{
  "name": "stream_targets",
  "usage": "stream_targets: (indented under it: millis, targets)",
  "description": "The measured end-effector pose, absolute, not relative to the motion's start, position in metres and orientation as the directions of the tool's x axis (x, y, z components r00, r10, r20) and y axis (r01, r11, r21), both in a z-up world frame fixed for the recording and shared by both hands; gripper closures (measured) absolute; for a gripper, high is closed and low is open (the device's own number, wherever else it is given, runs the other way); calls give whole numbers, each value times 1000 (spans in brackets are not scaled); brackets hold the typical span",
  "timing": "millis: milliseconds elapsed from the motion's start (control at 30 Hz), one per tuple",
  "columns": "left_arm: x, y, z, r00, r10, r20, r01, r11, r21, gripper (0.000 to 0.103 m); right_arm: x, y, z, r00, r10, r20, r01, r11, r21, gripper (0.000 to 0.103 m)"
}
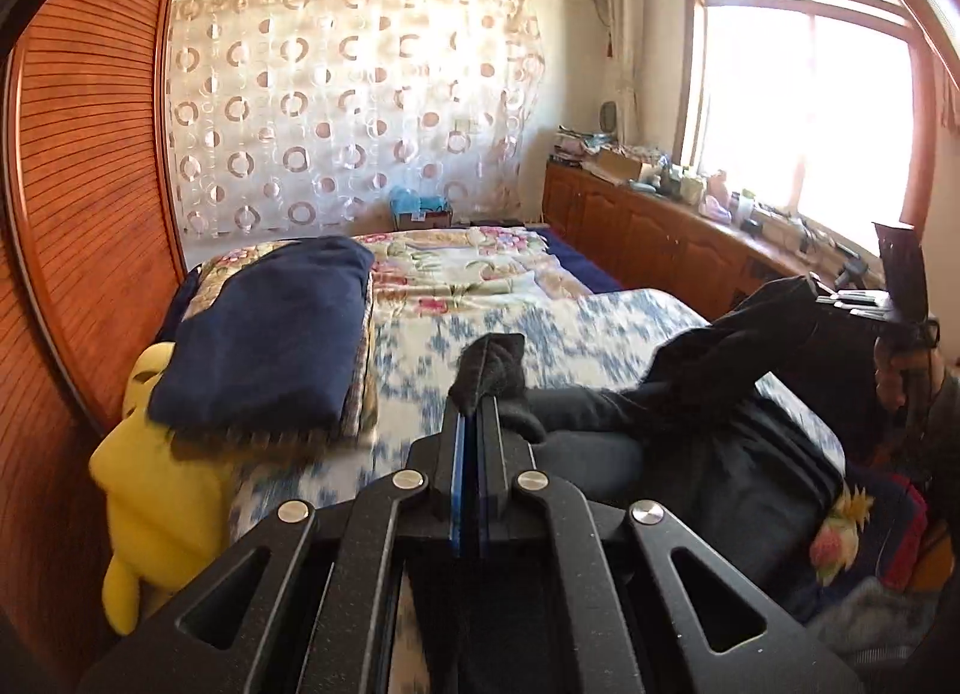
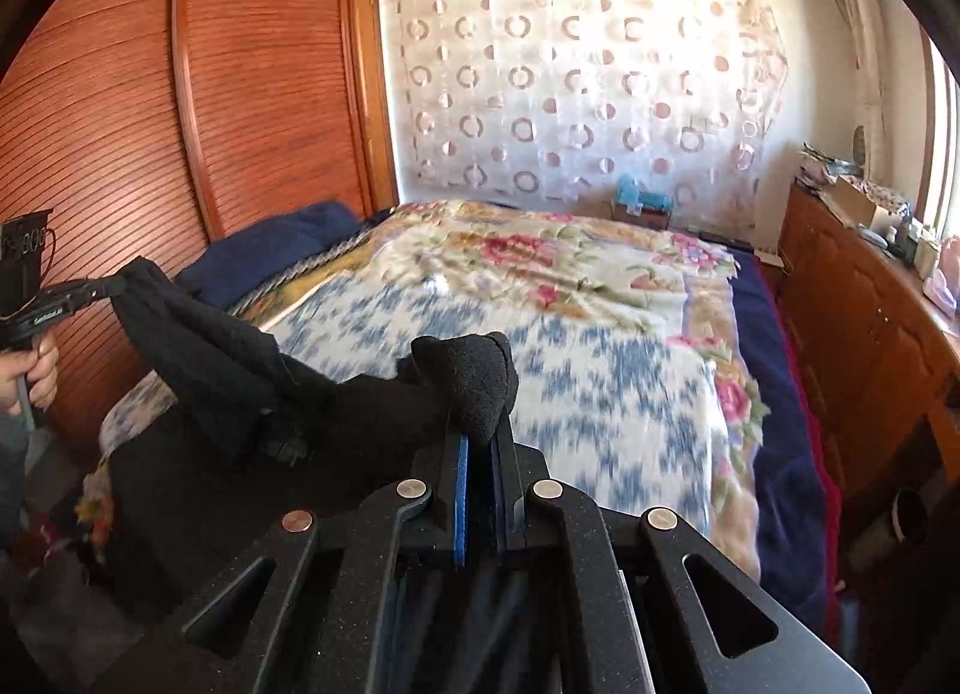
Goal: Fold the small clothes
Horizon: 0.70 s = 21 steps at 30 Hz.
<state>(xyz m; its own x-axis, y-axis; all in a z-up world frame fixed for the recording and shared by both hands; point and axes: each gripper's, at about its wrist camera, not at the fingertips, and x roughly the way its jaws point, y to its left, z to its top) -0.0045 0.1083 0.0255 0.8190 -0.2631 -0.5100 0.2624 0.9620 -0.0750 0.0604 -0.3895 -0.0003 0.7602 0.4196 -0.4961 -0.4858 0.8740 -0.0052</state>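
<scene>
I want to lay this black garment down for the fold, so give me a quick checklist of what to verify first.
1. Left claw shut on black garment: ok.
2. Right claw shut on the garment: ok.
3. Garment spread flat between the claws: not ok, it sags bunched.
4. Free space on the blue-patterned blanket ahead: ok.
5. Folded navy cloth clear of the landing spot: ok, it lies off to the side.
6. Which garment edges are gripped: cannot tell.
</scene>
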Motion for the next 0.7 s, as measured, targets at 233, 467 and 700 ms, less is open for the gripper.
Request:
stream_targets:
  millis: [233, 467, 700]
  targets:
    - [-47, 129, 27, 830, -258, -495, 227, 966, -124, 99, -23, -428, 11, 745, 401, -533, -469, 883, 8, 97]
    - [-53, 127, -17, 781, -248, -573, 225, 968, -113, 99, -43, -421, -3, 676, 386, -628, -479, 878, 24, 97]
    - [-43, 122, -50, 729, -238, -642, 209, 970, -122, 99, -16, -408, -32, 613, 304, -729, -451, 892, -8, 97]
